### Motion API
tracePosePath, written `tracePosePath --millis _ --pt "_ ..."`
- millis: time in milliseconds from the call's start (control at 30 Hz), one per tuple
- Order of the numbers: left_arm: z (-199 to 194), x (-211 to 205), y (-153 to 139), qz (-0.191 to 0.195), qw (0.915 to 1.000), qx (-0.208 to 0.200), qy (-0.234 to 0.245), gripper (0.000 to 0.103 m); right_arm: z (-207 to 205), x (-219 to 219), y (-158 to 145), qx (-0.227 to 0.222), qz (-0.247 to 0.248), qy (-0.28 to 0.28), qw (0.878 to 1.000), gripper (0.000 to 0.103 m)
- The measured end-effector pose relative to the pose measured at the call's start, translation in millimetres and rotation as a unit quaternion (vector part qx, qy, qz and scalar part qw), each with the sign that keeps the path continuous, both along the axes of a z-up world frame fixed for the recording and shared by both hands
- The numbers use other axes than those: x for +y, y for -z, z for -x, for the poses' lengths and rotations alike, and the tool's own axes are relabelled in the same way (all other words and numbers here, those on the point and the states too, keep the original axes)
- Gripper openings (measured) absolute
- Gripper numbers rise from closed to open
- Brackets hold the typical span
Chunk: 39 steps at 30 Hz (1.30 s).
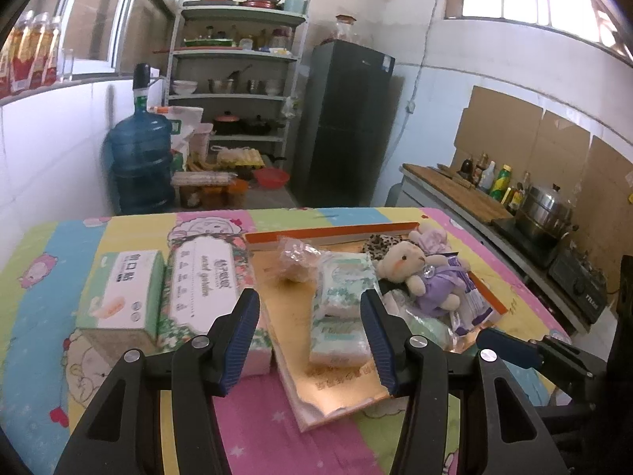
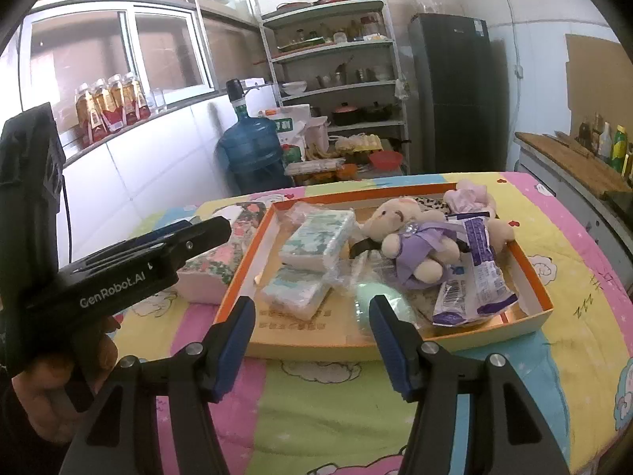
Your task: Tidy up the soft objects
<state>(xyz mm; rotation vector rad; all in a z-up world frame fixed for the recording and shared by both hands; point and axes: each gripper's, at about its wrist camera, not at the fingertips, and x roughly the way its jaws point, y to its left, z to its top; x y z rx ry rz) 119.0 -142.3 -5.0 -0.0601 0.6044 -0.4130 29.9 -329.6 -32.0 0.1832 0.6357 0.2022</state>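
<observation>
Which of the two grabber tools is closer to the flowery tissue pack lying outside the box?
Left. The left gripper hovers just beside the floral tissue pack, which lies by its left finger. The right gripper sits further right, in front of the orange-rimmed box.

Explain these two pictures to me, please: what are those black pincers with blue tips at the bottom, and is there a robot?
There is no robot. A person holds a two-finger gripper in each hand, and each gripper carries a camera looking forward along its fingers. One picture comes from the left gripper, the other from the right gripper. The right view also shows the left gripper from the side, with the hand holding it.

Both grippers are open and hold nothing; they hover over a table with a colourful cartoon cloth. On it lies a shallow orange-edged box holding a teddy bear in a purple dress, wrapped tissue packs, a purple packet and a pale green thing I can't identify. Beside the box lie two larger tissue packs.
</observation>
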Motion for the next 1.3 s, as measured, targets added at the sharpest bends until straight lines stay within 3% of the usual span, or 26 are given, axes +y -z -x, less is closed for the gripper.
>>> tracePosePath --millis 1300 --pt "95 84 -3 0.001 0.9969 -0.033 -0.071 0.055 56 62 -12 -0.041 0.021 0.004 0.999 0.060"
